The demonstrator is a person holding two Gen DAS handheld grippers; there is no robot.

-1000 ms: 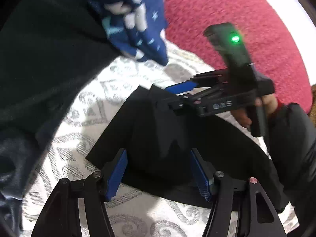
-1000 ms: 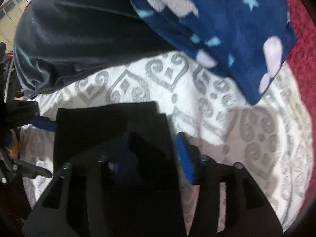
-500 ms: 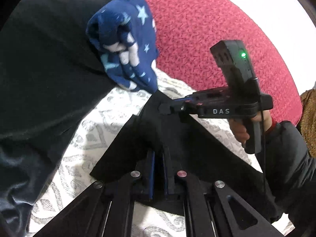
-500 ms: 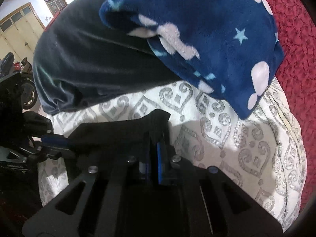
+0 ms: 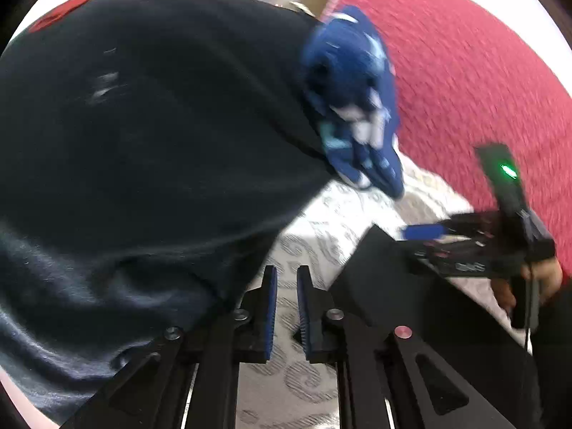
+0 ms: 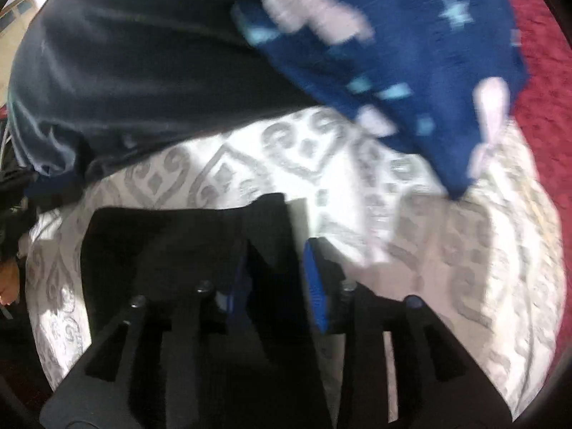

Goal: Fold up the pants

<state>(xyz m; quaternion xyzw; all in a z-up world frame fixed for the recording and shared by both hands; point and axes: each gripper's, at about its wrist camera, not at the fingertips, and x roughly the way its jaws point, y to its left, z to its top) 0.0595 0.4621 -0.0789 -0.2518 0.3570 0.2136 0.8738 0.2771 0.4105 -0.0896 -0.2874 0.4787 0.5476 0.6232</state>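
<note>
The black pants (image 5: 411, 296) lie folded on the white patterned sheet; they also show in the right wrist view (image 6: 171, 243). My left gripper (image 5: 285, 286) is over the bare sheet to the left of the pants, its jaws a narrow gap apart with nothing between them. My right gripper (image 6: 273, 268) is partly open over the pants' far corner, with the cloth lying between its blue pads (image 6: 314, 286). It also shows in the left wrist view (image 5: 425, 232) at the pants' far edge.
A large dark blanket (image 5: 143, 150) fills the left. A blue star-print fleece (image 6: 411, 57) lies at the back. A red bedspread (image 5: 482, 71) lies to the right. The white sheet with grey pattern (image 6: 447, 250) lies under everything.
Both grippers were shut on the lifted pants half a second ago. Now both have let go: the left has swung left off the pants, the right has opened and the pants lie flat.
</note>
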